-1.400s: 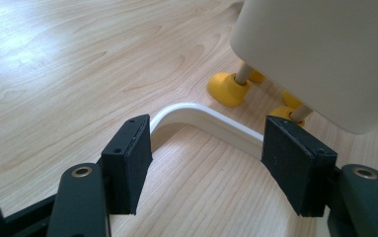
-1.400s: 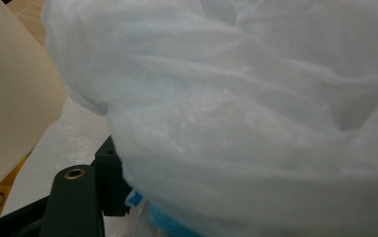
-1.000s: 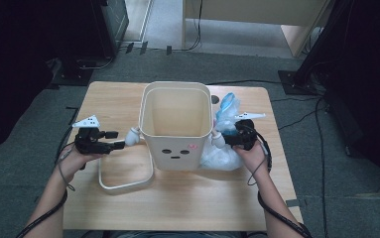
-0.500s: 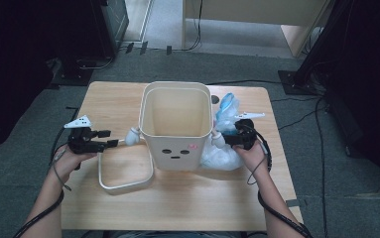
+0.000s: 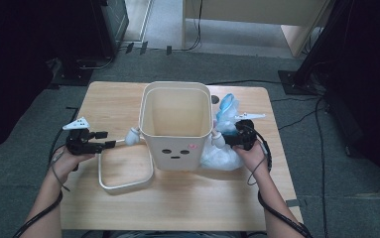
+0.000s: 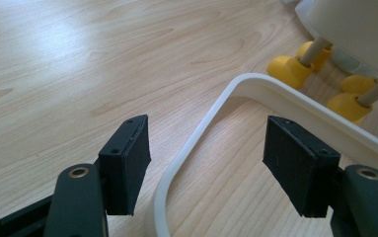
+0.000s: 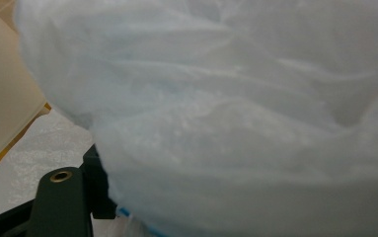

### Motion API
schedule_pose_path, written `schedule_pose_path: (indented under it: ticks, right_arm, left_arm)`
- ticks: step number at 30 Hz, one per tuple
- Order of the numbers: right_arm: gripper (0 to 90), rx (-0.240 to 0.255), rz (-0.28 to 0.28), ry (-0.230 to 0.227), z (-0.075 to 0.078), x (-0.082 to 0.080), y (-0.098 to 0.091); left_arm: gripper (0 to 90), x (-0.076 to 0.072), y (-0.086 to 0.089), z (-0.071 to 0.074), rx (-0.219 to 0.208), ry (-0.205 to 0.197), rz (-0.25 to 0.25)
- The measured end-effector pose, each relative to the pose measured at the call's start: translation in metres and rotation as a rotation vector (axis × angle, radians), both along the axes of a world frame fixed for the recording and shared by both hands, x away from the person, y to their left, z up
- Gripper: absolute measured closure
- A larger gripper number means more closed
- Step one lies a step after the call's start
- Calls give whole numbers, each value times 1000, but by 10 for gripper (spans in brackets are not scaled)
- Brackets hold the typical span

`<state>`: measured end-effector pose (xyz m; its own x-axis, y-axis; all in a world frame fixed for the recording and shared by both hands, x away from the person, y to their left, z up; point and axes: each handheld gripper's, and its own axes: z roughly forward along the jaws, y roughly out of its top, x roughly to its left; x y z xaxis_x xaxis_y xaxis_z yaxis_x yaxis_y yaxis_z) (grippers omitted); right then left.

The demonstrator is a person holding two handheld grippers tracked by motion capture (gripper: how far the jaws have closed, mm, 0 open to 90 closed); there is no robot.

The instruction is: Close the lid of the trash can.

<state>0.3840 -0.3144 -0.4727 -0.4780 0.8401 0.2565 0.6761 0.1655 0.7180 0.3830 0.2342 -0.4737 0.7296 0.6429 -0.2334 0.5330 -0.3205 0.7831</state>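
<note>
Hovering low over the table (image 5: 187,198), the left gripper (image 6: 206,163) has its jaws spread with nothing pinched; a corner of the white ring (image 6: 211,123) lies flat on the wood between and just ahead of them, untouched by either pad. Beyond the ring, up and to the right of this claw, stand the bin's yellow feet (image 6: 287,69) under the bin (image 5: 176,124). In the high view the left gripper (image 5: 109,145) sits just outside the ring (image 5: 125,184), which lies flat against the bin's left side. The right gripper (image 5: 222,140) is on the bin's other side, pushed into the bag (image 7: 236,113), a pale crumpled plastic mass pressed right up against its camera. One dark jaw shows low at the left beside the film, the other is buried, so I cannot tell whether the pads nip the plastic or merely stand in it. Its jaws have just been opening, with the film between them. The step looks like lining the bin: bag to go in, ring to clamp it after. Next, the right claw likely needs a firm pinch on a bag edge and a lift over the bin's rim, while the left closes on the ring's near side and holds ready.
</note>
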Motion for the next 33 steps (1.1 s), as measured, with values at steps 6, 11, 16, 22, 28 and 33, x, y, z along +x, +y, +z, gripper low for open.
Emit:
schedule_pose_path:
  ticks: [6, 11, 16, 22, 28, 33]
  right_arm:
    - [286, 2, -3, 8, -1, 0, 0]
    - [286, -3, -1, 4, 0, 0, 1]
    - [286, -11, 2, -3, 0, 0, 2]
    - [286, -13, 4, -5, 0, 0, 3]
    - [286, -14, 9, -5, 0, -1, 4]
    - [286, -15, 13, -5, -1, -1, 4]
  left_arm:
    - [342, 0, 1, -5, 22, 0, -12]
    - [348, 0, 2, -11, 25, 11, -16]
    - [350, 1, 3, -18, 37, -3, -28]
    - [353, 2, 0, -24, 46, -5, -36]
    - [366, 3, 0, -28, 41, 15, -35]
    - [356, 3, -1, -31, 45, 27, -43]
